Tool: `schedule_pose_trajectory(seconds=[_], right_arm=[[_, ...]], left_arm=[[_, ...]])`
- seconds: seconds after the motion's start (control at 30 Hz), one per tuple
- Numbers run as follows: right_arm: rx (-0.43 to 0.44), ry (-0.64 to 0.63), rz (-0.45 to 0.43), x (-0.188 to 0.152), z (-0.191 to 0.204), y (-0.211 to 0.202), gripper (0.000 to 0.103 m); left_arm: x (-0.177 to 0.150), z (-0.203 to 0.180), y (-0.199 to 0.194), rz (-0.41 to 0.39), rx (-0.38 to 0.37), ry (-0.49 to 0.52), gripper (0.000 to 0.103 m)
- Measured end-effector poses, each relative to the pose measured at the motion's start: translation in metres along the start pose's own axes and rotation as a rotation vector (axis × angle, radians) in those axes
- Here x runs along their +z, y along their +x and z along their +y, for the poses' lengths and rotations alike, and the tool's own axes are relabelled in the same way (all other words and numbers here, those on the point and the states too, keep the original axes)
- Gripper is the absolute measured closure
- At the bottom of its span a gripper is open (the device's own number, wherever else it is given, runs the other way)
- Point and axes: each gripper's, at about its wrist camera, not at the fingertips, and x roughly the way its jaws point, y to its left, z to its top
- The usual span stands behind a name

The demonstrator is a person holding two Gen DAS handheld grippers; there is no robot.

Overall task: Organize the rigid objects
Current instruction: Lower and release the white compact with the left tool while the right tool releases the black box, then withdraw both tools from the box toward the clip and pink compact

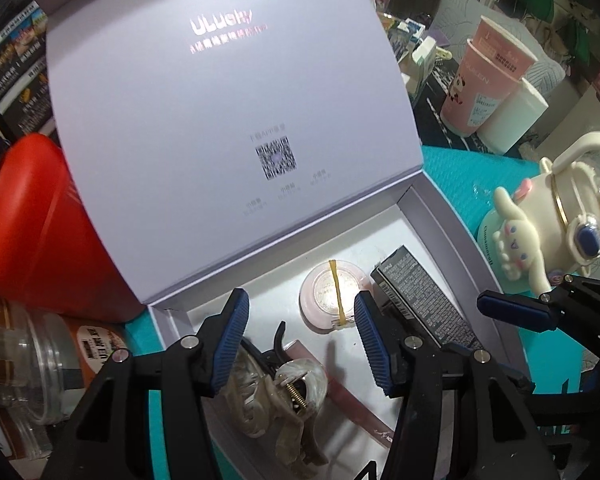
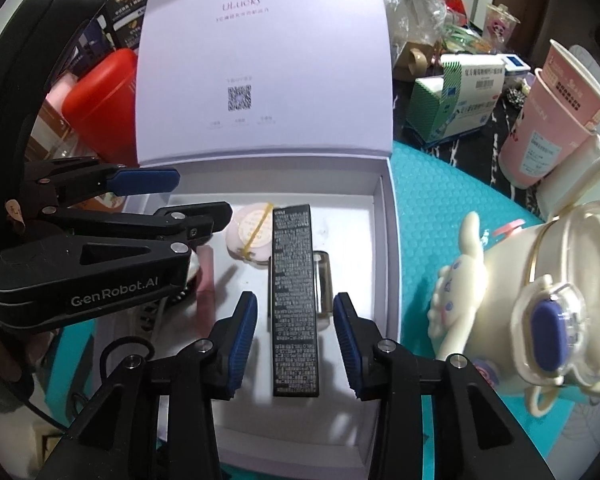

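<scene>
Well along, by the look of it — four things already inside the open lavender box (image 2: 394, 240). Black printed carton (image 2: 294, 300) lying lengthwise on the box floor, round pink compact (image 2: 249, 236) with its yellow band at 11 o'clock from it, small clear bottle (image 2: 323, 286) tight against its 3 o'clock side. Marbled hair claw (image 1: 276, 392) and pink tube (image 1: 356, 404) at the near left of the box.

Right gripper (image 2: 295, 334) poised over the carton's near end, jaws apart, pads clear of both sides, nothing held. Left gripper (image 1: 300, 342) above the claw, jaws moderately open, empty too.

Probably left to do — the cream cartoon kettle (image 2: 520, 300) on the teal desk (image 2: 440, 208) at 3 o'clock, though likely too bulky for the box, then perhaps closing the lid.
</scene>
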Motion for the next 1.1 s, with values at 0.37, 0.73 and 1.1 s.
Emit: schedule_pose_trajectory(seconds=[0.37, 0.73, 1.1], right_arm=[[-0.006, -0.028, -0.076, 0.01, 0.011, -0.038, 0.064], [-0.018, -0.046, -0.154, 0.006, 0.021, -0.082, 0.064], [-0.034, -0.031, -0.226, -0.022, 0.025, -0.133, 0.056]], left_arm=[[0.01, 0.012, -0.046, -0.065, 0.009, -0.008, 0.049], [0.006, 0.006, -0.097, -0.127, 0.021, -0.002, 0.049], [-0.013, -0.015, -0.144, -0.183, -0.002, 0.0, 0.049]])
